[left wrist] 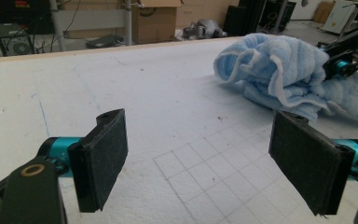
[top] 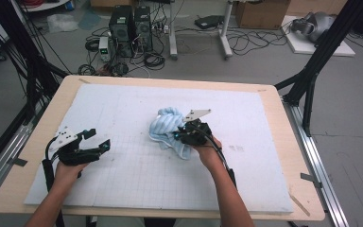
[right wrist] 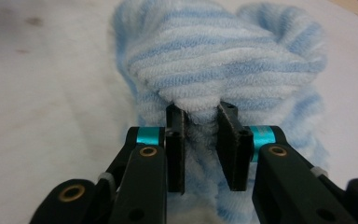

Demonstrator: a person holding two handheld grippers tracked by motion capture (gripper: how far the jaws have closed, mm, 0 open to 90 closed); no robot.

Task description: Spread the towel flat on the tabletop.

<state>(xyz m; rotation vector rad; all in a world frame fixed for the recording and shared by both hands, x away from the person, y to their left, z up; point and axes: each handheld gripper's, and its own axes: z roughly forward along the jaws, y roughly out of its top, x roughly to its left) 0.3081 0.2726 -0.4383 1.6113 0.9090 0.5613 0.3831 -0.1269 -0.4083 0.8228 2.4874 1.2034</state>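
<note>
A light blue striped towel lies crumpled in the middle of the white gridded mat. My right gripper is at the towel's right edge and pinches a bunched fold of it. In the right gripper view the towel bulges up between and above the narrow-set jaws of the right gripper. My left gripper hovers over the mat's left part, well away from the towel, open and with nothing in it. In the left gripper view the left gripper stands wide, with the towel and the right gripper beyond it.
The mat covers most of a wooden table. Black frame posts stand at the table's left and right sides. Computer towers, cables and cardboard boxes sit on the floor beyond the far edge.
</note>
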